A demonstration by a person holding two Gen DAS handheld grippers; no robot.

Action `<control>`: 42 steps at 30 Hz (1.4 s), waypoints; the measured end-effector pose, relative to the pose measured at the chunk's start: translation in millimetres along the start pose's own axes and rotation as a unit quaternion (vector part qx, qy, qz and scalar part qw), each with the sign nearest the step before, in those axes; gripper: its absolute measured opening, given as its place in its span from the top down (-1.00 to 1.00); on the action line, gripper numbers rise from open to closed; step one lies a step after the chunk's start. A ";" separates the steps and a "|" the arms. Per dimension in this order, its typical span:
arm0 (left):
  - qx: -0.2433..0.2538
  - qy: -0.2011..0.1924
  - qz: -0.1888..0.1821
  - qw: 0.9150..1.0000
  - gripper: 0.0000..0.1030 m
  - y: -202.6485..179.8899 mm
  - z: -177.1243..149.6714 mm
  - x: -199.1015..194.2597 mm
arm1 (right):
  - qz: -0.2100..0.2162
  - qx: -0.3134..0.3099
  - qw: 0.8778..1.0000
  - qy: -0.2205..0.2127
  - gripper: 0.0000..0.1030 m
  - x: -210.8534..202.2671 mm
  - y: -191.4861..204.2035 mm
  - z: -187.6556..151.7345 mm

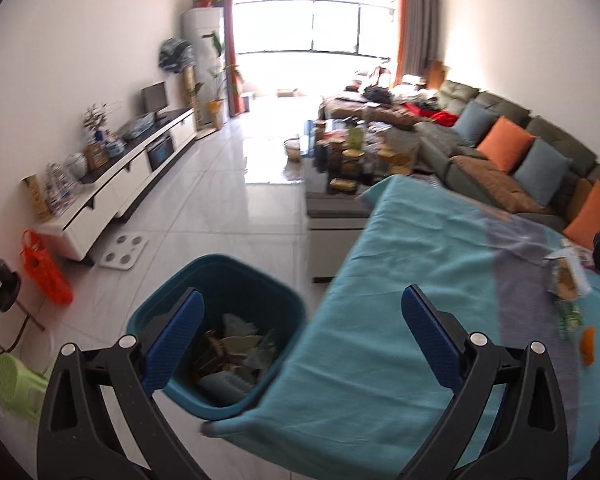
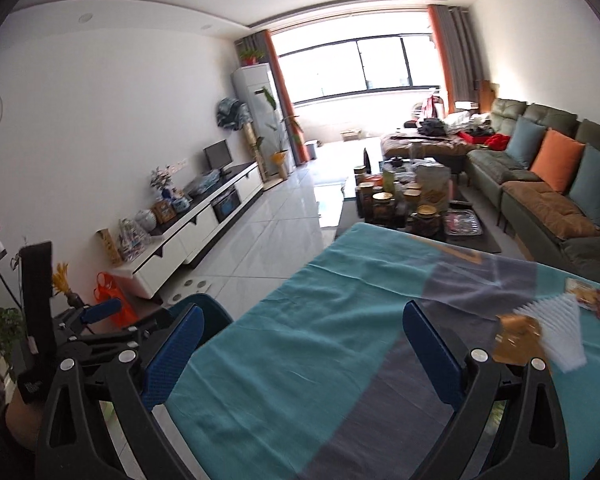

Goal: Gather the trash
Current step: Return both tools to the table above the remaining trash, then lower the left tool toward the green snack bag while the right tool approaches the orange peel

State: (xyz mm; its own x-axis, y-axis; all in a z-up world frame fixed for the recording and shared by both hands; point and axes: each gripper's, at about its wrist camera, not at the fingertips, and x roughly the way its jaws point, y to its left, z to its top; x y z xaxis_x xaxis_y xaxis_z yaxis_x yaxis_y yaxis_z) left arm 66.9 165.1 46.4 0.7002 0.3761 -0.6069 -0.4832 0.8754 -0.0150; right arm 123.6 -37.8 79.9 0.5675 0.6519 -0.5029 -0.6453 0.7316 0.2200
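trash: four scraps on one tablecloth (image 2: 300,320), one bin (image 1: 236,280) beside it.

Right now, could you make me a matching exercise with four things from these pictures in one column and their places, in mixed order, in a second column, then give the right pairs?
Things:
1. teal bin
2. white paper cup liner
3. orange cushion
4. body scale

Places:
A. on the sofa
B. on the floor, in front of the TV cabinet
C. on the floor, beside the covered table's edge
D. on the tablecloth, right of the right claw

Pairs: 1-C, 2-D, 3-A, 4-B
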 end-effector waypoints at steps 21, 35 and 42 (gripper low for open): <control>0.041 -0.062 -0.178 0.981 -0.89 -106.5 -17.1 -56.4 | -0.157 0.033 0.985 -0.068 -0.87 -115.4 -62.1 -58.4; 0.086 -0.054 -0.242 0.965 -0.89 -151.3 -45.9 -54.4 | -0.230 0.067 0.968 -0.070 -0.87 -154.5 -79.7 -100.3; 0.100 -0.040 -0.260 0.959 -0.89 -163.9 -50.7 -47.5 | -0.240 0.080 0.966 -0.057 -0.87 -157.0 -82.5 -112.9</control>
State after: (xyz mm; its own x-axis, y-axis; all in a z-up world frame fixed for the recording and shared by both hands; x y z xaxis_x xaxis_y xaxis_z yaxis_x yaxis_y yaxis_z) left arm 86.2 -11.7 37.4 0.8613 -0.1130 -0.4954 0.0485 0.9888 -0.1413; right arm 30.1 -223.1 46.4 0.8406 0.2410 -0.4850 -0.2117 0.9705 0.1154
